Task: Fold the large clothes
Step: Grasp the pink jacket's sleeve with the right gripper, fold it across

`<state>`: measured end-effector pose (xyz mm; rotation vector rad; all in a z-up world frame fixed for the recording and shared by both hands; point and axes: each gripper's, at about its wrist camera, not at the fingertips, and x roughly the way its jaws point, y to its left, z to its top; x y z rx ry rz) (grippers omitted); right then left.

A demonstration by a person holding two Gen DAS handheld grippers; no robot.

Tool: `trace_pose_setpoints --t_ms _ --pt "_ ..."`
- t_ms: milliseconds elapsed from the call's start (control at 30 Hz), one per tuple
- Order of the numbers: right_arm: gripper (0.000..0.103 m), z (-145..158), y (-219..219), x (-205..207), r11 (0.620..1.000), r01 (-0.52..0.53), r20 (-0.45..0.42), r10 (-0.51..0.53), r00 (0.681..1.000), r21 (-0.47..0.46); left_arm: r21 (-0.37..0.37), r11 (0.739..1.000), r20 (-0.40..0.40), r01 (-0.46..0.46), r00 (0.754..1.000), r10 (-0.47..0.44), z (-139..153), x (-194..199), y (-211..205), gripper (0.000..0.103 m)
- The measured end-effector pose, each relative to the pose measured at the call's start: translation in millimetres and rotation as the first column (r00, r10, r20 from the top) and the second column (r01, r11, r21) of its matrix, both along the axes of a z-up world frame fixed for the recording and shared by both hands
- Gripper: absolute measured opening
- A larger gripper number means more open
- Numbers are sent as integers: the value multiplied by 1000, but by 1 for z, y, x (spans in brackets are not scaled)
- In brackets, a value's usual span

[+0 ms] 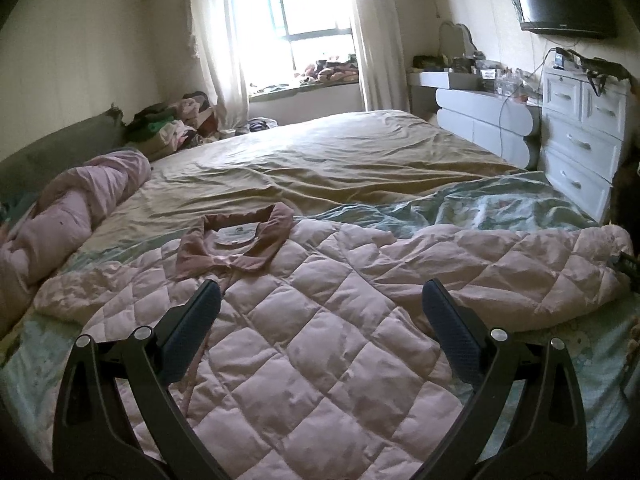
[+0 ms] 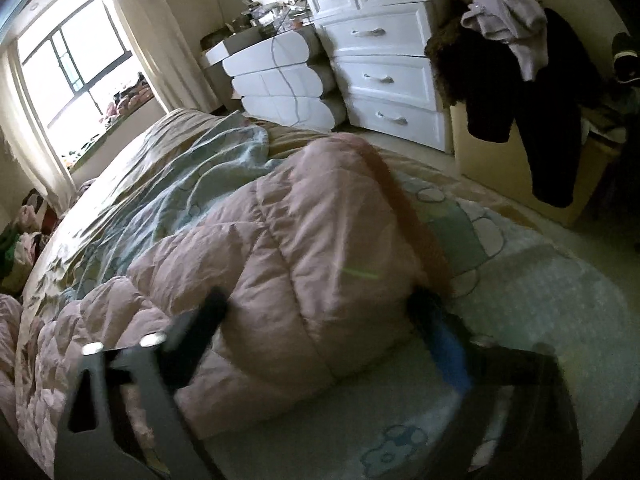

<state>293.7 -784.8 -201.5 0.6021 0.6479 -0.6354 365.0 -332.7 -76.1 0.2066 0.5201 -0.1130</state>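
A pink quilted jacket (image 1: 304,360) lies spread on the bed, its darker pink collar (image 1: 240,240) toward the headboard side. My left gripper (image 1: 320,296) hovers open just above the jacket's body, with nothing between its fingers. One sleeve (image 1: 500,264) stretches out to the right. In the right wrist view that puffy sleeve (image 2: 312,248) lies between the wide-apart fingers of my right gripper (image 2: 320,302). The picture is blurred there, and I see no squeeze in the fabric.
The jacket rests on a pale blue-green blanket (image 1: 480,204) over a tan sheet (image 1: 340,152). A pink bundle of bedding (image 1: 80,200) lies at the left. White drawers (image 2: 384,60) stand past the bed, and dark clothes (image 2: 540,100) hang over a box.
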Motion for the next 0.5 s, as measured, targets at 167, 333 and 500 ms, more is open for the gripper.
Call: trace_pose_setpoints --t_ms 167,333,500 --pt "35 -2 -6 -1 1000 -15 20 15 1000 24 0 1000 -1 1 1000 -1 0 0 0 94" --pt "23 6 4 4 1000 -19 11 19 1000 -16 -1 1000 6 -1 1000 1 0 0 -1 94" --pt "23 23 19 3 996 -6 2 6 1000 -87 -19 1000 10 -10 1000 10 3 5 3 94"
